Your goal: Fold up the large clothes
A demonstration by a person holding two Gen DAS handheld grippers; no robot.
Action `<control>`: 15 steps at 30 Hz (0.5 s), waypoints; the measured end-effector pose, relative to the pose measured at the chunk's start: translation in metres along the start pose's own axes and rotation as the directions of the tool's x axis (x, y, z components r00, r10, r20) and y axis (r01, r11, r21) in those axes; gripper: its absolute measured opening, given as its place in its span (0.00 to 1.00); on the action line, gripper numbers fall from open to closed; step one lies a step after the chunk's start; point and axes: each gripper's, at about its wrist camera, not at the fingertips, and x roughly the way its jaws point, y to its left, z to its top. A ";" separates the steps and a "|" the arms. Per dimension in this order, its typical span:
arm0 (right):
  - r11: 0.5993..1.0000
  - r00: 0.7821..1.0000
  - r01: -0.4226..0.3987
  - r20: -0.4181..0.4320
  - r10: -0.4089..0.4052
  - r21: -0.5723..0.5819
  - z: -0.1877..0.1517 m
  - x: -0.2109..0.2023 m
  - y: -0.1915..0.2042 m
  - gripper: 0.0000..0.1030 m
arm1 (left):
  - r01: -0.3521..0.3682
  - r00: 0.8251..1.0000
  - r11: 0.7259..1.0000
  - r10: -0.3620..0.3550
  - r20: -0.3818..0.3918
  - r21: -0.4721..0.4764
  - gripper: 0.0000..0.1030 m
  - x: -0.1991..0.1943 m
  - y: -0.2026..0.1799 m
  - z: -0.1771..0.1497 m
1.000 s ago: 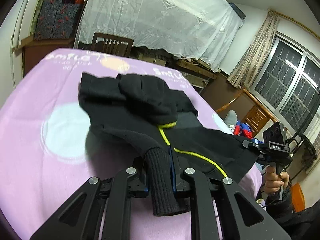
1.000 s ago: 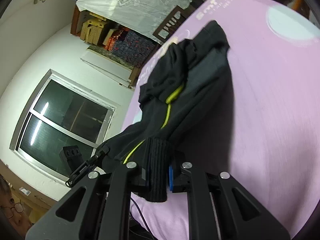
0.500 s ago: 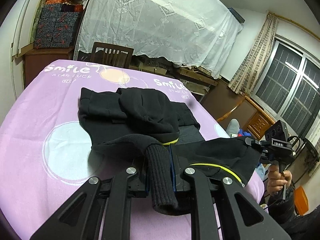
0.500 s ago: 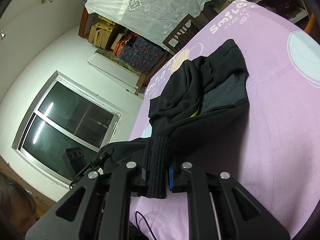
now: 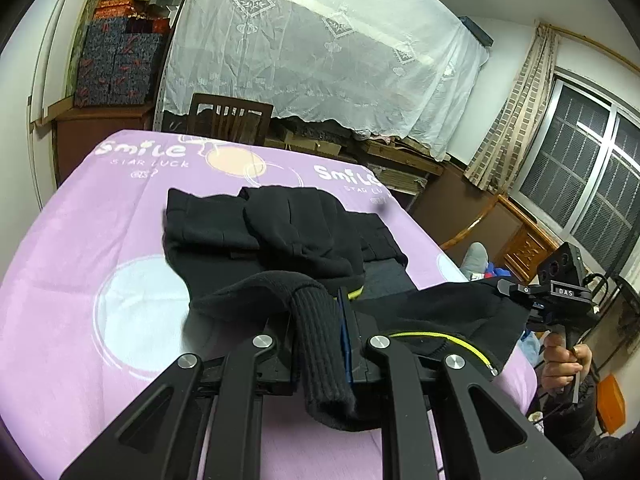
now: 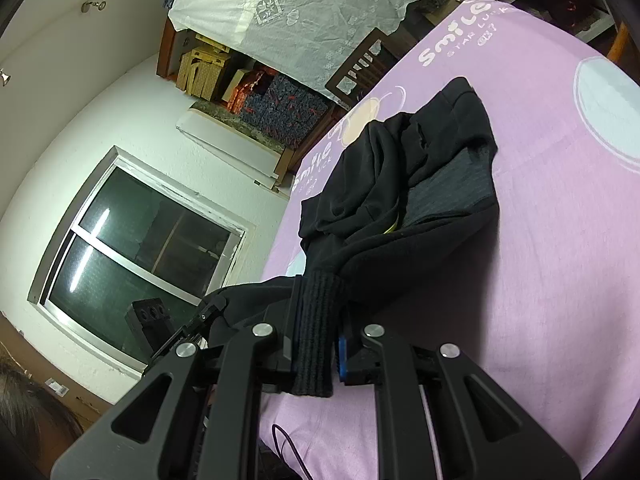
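A black jacket [image 5: 280, 232] with a yellow zipper [image 5: 440, 338] lies bunched on a purple blanket [image 5: 100, 220]. Its near edge is raised between my two grippers. My left gripper [image 5: 320, 308] is shut on a ribbed hem piece [image 5: 320, 360] that hangs through the jaws. To the right, my right gripper [image 5: 506, 286] pinches the jacket's other near corner, with a person's hand [image 5: 564, 360] on its handle. In the right wrist view, the right gripper [image 6: 318, 312] is shut on ribbed hem [image 6: 316, 344], the jacket [image 6: 420, 168] spreads beyond, and the left gripper [image 6: 208, 310] holds fabric at the left.
The blanket [image 6: 540, 240] covers a table or bed. A wooden chair [image 5: 230, 118] stands at its far edge, under a white lace cover [image 5: 320, 60]. Stacked boxes [image 5: 116, 64] sit at the back left. A barred window [image 5: 592, 176] and low wooden furniture [image 5: 528, 244] are on the right.
Both grippers have risen with the jacket's near hem, mostly early on. The fabric between them now hangs slack off the blanket, and most of the yellow zipper line is folded under.
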 end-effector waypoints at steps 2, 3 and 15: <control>1.000 1.000 0.000 -0.003 0.000 -0.002 0.003 0.001 0.000 0.12 | -0.003 1.000 1.000 0.003 0.007 0.004 0.15 0.003 0.000 0.008; 1.000 1.000 -0.001 -0.004 0.001 -0.004 0.006 0.001 0.001 0.12 | -0.005 1.000 1.000 0.005 0.009 0.006 0.15 0.005 0.000 0.012; 0.999 1.000 0.014 0.000 -0.014 -0.047 0.063 0.029 0.021 0.12 | -0.020 1.000 1.000 0.019 0.023 0.010 0.15 0.053 0.016 0.071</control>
